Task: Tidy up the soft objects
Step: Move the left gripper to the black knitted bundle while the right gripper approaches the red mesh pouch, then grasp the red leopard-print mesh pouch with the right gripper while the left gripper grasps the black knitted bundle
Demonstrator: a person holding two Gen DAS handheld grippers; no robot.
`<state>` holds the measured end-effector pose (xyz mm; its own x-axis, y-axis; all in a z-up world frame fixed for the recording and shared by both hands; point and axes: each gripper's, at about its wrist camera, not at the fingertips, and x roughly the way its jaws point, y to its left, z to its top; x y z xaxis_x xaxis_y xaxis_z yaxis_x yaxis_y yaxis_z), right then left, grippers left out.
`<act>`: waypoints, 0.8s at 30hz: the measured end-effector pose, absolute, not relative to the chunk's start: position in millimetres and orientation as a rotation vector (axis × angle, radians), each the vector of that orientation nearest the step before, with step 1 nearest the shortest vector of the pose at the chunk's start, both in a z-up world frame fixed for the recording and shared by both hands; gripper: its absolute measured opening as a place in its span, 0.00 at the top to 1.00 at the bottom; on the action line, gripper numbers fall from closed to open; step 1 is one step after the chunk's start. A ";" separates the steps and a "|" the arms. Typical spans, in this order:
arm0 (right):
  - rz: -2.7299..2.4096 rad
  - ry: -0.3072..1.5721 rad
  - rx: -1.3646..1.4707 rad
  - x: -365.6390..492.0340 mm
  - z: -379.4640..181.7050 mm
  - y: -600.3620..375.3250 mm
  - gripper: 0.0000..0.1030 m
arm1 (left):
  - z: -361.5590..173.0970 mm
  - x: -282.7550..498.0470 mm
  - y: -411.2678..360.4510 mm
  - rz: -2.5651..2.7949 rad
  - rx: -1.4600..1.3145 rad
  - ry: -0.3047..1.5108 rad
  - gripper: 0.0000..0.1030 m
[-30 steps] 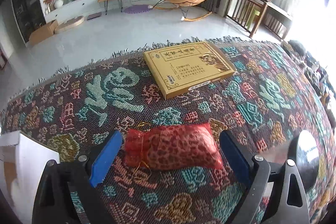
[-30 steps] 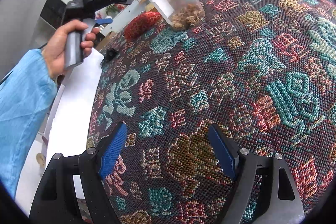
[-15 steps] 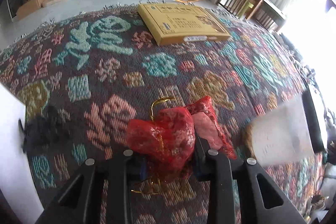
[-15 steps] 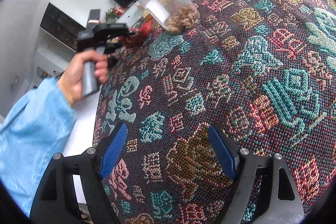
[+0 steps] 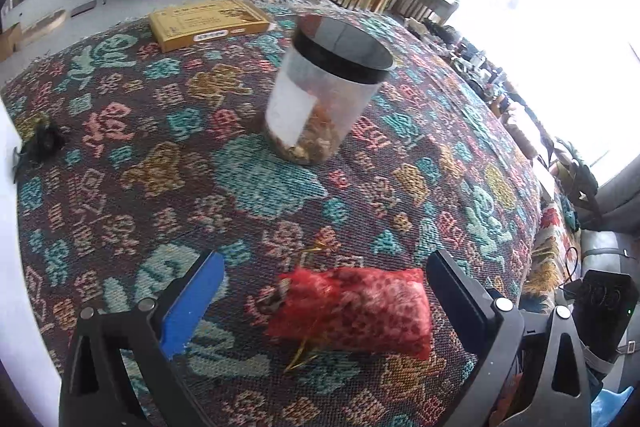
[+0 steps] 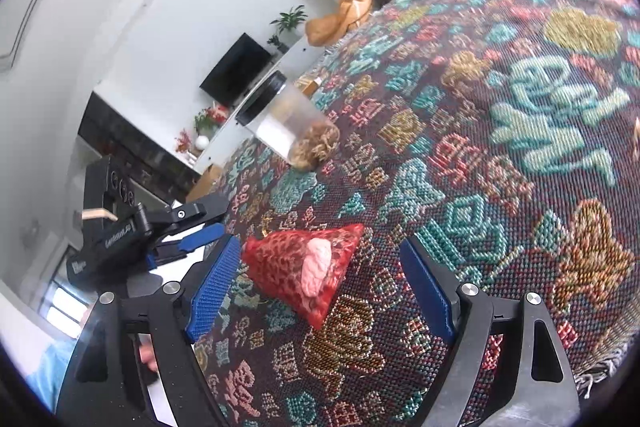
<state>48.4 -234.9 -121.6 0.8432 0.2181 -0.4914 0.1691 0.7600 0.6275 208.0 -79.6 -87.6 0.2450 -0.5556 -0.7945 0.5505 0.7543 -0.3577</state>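
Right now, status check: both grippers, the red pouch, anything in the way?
Left gripper open, straddling red mesh drawstring pouch. Right gripper open, also facing it. Pouch flat on patterned woven cloth. Clear black-lidded jar stands beyond, apart.

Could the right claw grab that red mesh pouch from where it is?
Probably yes. The right claw is open, the red mesh pouch lies on the tablecloth between its fingers, nothing blocking; the left claw sits off to the side.

Strong daylight floods in from the windows [image 5: 560,7] beyond the worktop's far right corner, blowing them out to pure white. The patterned cloth [image 5: 240,187] is evenly lit with soft, faint shadows. Fisheye distortion bows the worktop's edges, and black vignetting fills the corners. The jar [image 5: 324,99] shows slight blur; its lid reflects glare.
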 end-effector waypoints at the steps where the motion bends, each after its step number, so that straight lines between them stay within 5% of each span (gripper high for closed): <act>1: 0.069 0.617 0.649 58.8 -116.5 -226.7 0.16 | -82.6 211.9 -68.4 -0.717 0.002 1.084 0.02; 10: 0.267 1.001 -0.257 159.7 -132.4 -135.2 0.18 | -61.9 297.9 -0.8 -0.415 0.124 1.026 0.02; 12: 0.255 1.052 -0.233 165.1 -149.5 -139.1 0.20 | -68.0 315.8 2.4 -0.340 0.156 1.015 0.02; 16: 0.176 0.986 0.016 143.4 -150.7 -165.1 0.52 | -98.6 342.8 -14.1 -0.242 0.274 1.006 0.02; 20: 0.143 0.944 0.141 130.4 -144.1 -186.8 0.57 | -135.7 367.8 -39.2 -0.172 0.455 0.992 0.02; 24: 0.147 0.942 0.177 131.7 -139.9 -188.7 0.57 | -155.6 401.7 -17.4 -0.060 0.358 1.027 0.02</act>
<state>131.7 -188.7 -139.9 0.5799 0.2017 -0.7893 -0.0478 0.9756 0.2142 401.7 -17.4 -155.6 0.5210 0.1171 -0.8455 0.2155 0.9404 0.2630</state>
